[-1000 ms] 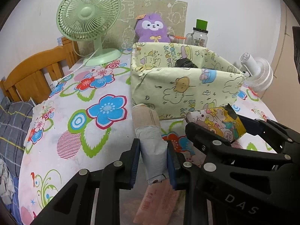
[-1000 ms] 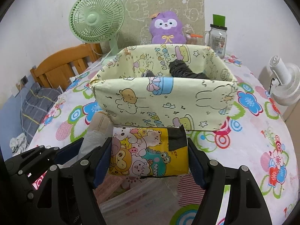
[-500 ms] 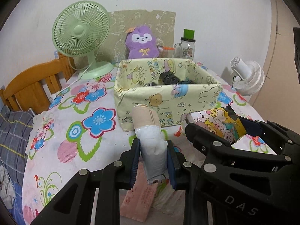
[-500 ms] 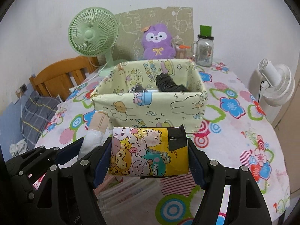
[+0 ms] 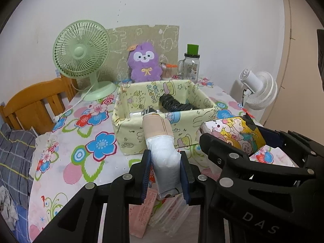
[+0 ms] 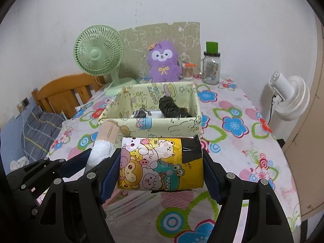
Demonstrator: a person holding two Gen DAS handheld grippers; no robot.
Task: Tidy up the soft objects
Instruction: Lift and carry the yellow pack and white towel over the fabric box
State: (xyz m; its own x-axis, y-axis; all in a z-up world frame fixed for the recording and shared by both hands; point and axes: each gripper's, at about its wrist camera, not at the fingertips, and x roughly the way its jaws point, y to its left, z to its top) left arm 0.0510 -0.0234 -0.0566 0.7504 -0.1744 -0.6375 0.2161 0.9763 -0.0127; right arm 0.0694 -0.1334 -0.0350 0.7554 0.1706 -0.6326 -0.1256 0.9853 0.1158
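- Left gripper [image 5: 165, 170]: its blue-padded fingers [image 5: 146, 172] are clamped on a soft roll wrapped in white and grey plastic with a beige banded end [image 5: 162, 151]. The roll stands out forward past the fingertips, its beige end toward the box.
- Right gripper [image 6: 162, 167]: its fingers [image 6: 110, 172] are spread wide and press on both ends of a soft cylindrical pack printed with cartoon animals on yellow, with a black patch [image 6: 160, 164]. The pack lies crosswise between the pads, clear of the table.
- The two grippers sit side by side, the left one just beside the right one's left finger.
- Ahead of both sets of fingertips stands an open pale-yellow fabric box with cartoon print [image 6: 176, 126] on the floral tablecloth [image 6: 232, 141]. A black crinkled bundle [image 6: 172, 107] and a small metal-and-white item lie inside it.
- Beyond the box: a green desk fan [image 6: 99, 54], a purple plush toy [image 6: 163, 62] and a glass jar with a green lid [image 6: 211, 64].
- Below the fingers lie flat pink and clear plastic packets [image 5: 141, 212] on the table.
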